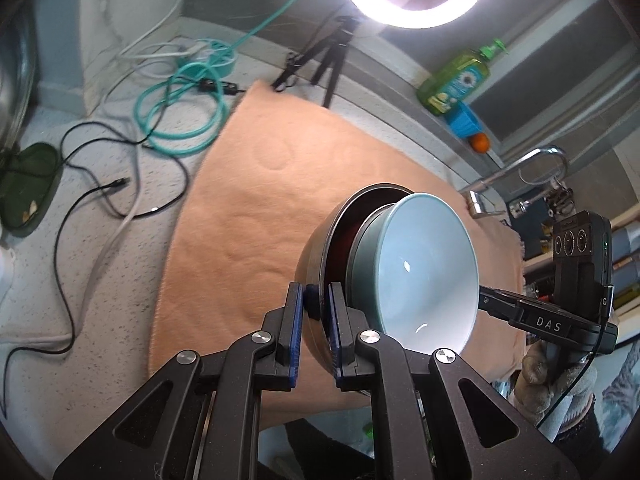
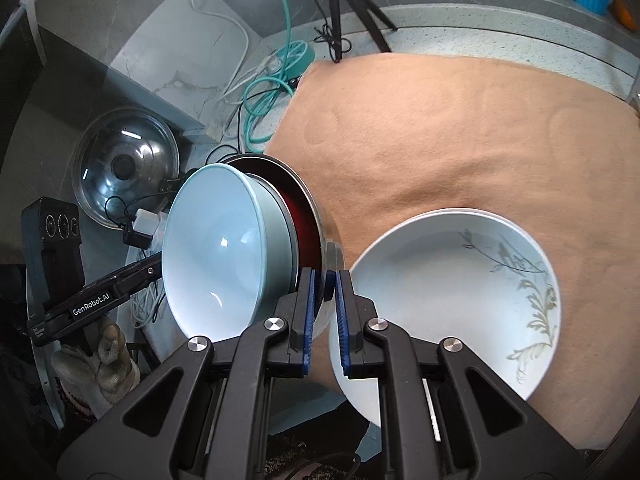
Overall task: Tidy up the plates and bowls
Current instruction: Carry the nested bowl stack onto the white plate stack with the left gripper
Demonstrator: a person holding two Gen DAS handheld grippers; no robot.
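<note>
- While both of your grippers clamp it, the round steel bowl with the dark red inside (image 1: 316,248) hangs tipped on edge above the peach-coloured cloth mat (image 1: 248,216), with the glossy pale blue ceramic bowl (image 1: 420,272) nested in it.
- Your left gripper (image 1: 315,328) has its blue-padded fingers (image 1: 295,332) nearly closed, one on each side of the steel bowl's rim.
- Your right gripper (image 2: 325,312) pinches the opposite part of that rim in the same way, narrowed to the thickness of the wall.
- Just beside your right gripper, a white shallow plate with a grey leaf pattern (image 2: 448,296) lies on the mat, on top of at least one more plate.
- Your gloved right hand (image 1: 552,380) shows at the edge of the left view.
- Farther out on the speckled countertop (image 1: 100,264) lie a coiled teal cable (image 1: 180,116), black wires (image 1: 92,184), and a small black tripod (image 1: 328,56).
- A shiny steel pot lid (image 2: 124,168) leans near the wall; a green dish-soap bottle (image 1: 456,80) rests on the ledge.
</note>
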